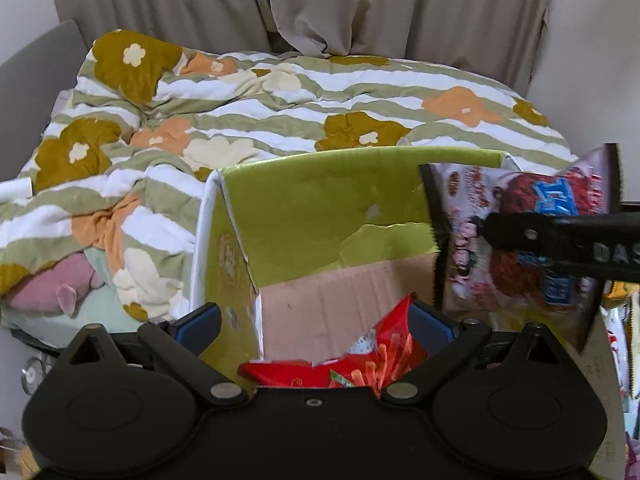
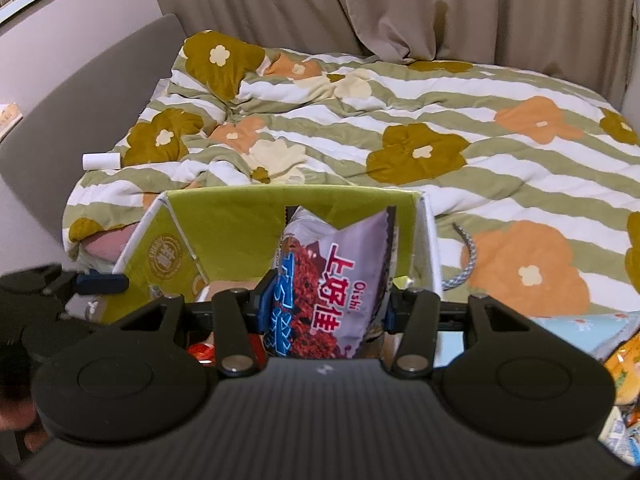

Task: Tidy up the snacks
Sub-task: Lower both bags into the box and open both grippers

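**Two handheld grippers loading snack bags into a box on a bed**

Nearest, the left gripper (image 1: 316,320) hangs with its jaws spread wide and empty over a crinkled red foil snack bag (image 1: 360,364), which lies loose in the open green-and-brown cardboard box (image 1: 304,216), apparently let go there. Just to the right, the right gripper (image 2: 326,304) pinches a silvery-purple Oishi snack bag (image 2: 340,276) by its lower part, its jaws narrowed onto the pack, holding it upright above the box's right end, probably so it slots in beside the red one. More packets (image 2: 624,360) wait at the right edge. Beyond lie a striped floral duvet (image 2: 400,112) and beige curtains (image 2: 400,4).
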{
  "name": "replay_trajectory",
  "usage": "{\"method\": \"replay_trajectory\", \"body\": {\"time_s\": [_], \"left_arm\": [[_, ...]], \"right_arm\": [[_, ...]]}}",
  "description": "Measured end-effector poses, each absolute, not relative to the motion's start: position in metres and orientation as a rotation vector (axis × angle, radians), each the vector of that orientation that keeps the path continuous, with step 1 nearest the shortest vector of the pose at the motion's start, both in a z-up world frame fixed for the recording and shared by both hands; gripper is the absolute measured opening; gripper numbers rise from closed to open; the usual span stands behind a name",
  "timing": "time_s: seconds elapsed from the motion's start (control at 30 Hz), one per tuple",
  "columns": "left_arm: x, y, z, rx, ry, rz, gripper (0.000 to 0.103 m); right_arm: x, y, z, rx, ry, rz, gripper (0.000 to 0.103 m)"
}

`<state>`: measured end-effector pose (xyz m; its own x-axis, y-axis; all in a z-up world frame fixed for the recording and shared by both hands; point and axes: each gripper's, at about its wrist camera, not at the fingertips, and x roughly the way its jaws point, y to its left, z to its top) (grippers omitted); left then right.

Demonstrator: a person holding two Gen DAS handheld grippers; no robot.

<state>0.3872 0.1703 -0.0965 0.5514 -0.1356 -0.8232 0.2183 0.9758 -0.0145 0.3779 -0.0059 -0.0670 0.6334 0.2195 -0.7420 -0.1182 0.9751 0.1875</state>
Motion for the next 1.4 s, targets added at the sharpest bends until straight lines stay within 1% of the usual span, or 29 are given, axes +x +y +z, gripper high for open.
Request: {"method": "replay_trajectory", "body": {"time_s": [0.2,0.3,0.33,0.37,0.63,0.93,1.17,1.4], "left_arm": [[0.384,0.170,-0.095,0.091,0.958,-0.217,0.101],[0.384,0.170,-0.095,0.091,0.957,-0.219,0.101],[0.383,0.170,-0.096,0.089,0.958,-0.220,0.101],[0.384,0.170,-0.096,0.087,0.959,-0.221,0.101],[0.385,0.169,-0.098,0.093,0.965,-0.232,0.101],[0.383,0.168,-0.089,0.103,0.949,-0.244,0.101],[0.366,0.161,-0.066,0.119,0.915,-0.265,0.101],[0.339,0.150,-0.039,0.131,0.875,-0.296,0.101]], "right_arm": [[0.389,0.006,-0.071,0.137,0.871,0.206,0.065],[0.393,0.011,-0.073,0.135,0.860,0.203,0.070],[0.394,0.012,-0.073,0.131,0.865,0.204,0.084],[0.397,0.014,-0.074,0.119,0.878,0.193,0.103],[0.389,0.016,-0.078,0.008,0.839,0.137,0.103],[0.383,0.012,-0.069,0.015,0.829,0.123,0.103],[0.358,0.004,-0.047,0.052,0.800,0.106,0.103],[0.313,-0.008,-0.015,0.070,0.740,0.057,0.103]]}}
